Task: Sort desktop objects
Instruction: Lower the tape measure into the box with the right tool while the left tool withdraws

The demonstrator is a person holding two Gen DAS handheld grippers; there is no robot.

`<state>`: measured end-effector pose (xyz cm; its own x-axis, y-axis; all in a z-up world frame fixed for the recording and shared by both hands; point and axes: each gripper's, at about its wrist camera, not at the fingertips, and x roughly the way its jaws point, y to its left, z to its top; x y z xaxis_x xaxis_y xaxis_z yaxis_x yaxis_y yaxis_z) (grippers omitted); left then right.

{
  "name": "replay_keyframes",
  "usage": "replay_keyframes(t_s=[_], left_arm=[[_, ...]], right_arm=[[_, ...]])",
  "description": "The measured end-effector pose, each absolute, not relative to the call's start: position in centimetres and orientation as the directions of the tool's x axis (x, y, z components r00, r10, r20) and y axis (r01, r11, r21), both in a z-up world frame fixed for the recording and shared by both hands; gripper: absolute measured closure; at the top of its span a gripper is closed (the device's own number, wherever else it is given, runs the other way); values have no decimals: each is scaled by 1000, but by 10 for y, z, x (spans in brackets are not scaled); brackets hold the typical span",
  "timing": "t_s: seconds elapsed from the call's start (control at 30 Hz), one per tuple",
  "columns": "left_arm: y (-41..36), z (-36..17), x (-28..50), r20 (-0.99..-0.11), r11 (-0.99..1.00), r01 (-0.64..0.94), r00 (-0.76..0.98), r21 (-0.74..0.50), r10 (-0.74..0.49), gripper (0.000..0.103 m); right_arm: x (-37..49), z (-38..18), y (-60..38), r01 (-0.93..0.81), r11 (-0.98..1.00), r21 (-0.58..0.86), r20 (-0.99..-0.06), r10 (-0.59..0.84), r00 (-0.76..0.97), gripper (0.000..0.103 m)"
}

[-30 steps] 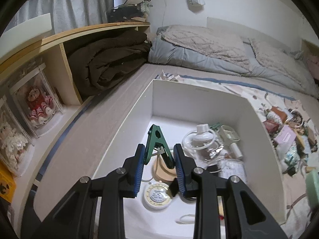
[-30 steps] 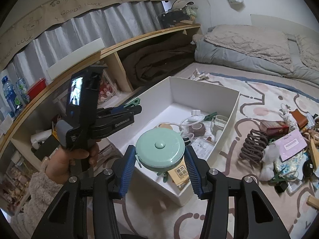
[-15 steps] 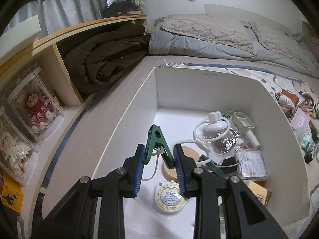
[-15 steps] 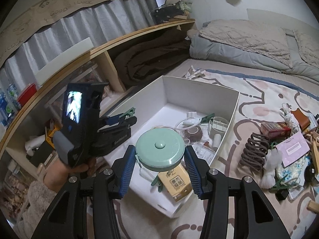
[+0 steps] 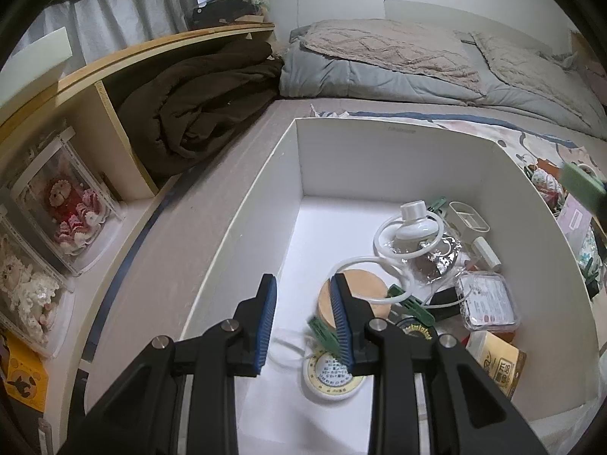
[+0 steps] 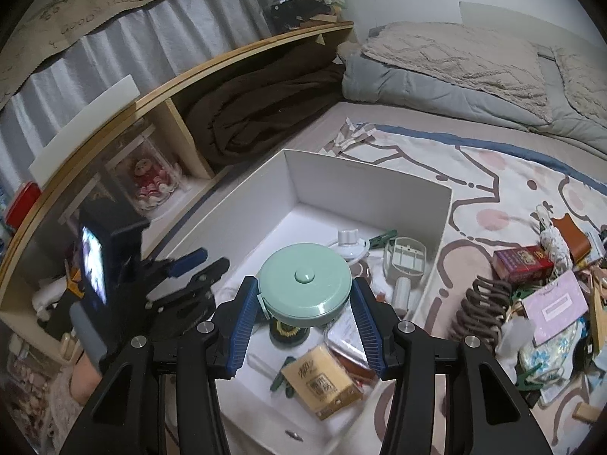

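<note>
Left wrist view: left gripper [image 5: 301, 320] hangs over the open white cardboard box [image 5: 379, 144], blue-padded fingers [image 5: 265, 318] spread apart with nothing between them. Green plastic clip [image 5: 322, 335] lies blurred on the box floor just past the right finger, beside a round wooden disc [image 5: 364, 288] and a round white tape measure [image 5: 330, 375]. Deeper in the box: white coiled tube with a cap [image 5: 411, 223], clear lidded plastic container [image 5: 487, 301], small yellow carton [image 5: 497, 364].

Right wrist view: right gripper [image 6: 303, 313] is clamped on a round mint-green lidded case [image 6: 305, 284], held above the near part of the box [image 6: 364, 182]. Left gripper [image 6: 182, 276] sits at the box's left wall. Yellow carton [image 6: 322, 379] lies in the box below the case. Right of the box, on the patterned rug [image 6: 481, 178]: brown coiled hair clip [image 6: 481, 311], red box [image 6: 521, 263], pink card [image 6: 557, 305].
</note>
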<state>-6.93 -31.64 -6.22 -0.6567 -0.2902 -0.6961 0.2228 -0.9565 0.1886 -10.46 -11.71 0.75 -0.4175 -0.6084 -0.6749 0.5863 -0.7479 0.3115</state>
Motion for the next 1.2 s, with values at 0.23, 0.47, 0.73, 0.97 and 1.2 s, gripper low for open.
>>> replay_keyframes(t_s=[0.23, 0.47, 0.73, 0.97, 1.2], left_arm=[[-316, -60, -57, -678, -958, 215, -677, 189, -285, 73], [-308, -52, -41, -638, -962, 199, -721, 186, -272, 58], [-297, -39, -20, -591, -982, 153, -784, 111, -189, 48], [-286, -33, -7, -553, -985, 129, -815, 117, -172, 47], [-284, -32, 4, -532, -984, 127, -828, 125, -174, 47]], right_arm=[[-118, 8, -137, 582, -755, 301, -690, -594, -413, 53], [-132, -1, -158, 561, -763, 321, -720, -582, -379, 53], [-154, -17, -183, 534, -790, 301, -767, -533, -357, 53], [-174, -26, -210, 539, -795, 278, -807, -498, -317, 53], [-189, -36, -234, 548, -809, 211, -845, -433, -314, 53]])
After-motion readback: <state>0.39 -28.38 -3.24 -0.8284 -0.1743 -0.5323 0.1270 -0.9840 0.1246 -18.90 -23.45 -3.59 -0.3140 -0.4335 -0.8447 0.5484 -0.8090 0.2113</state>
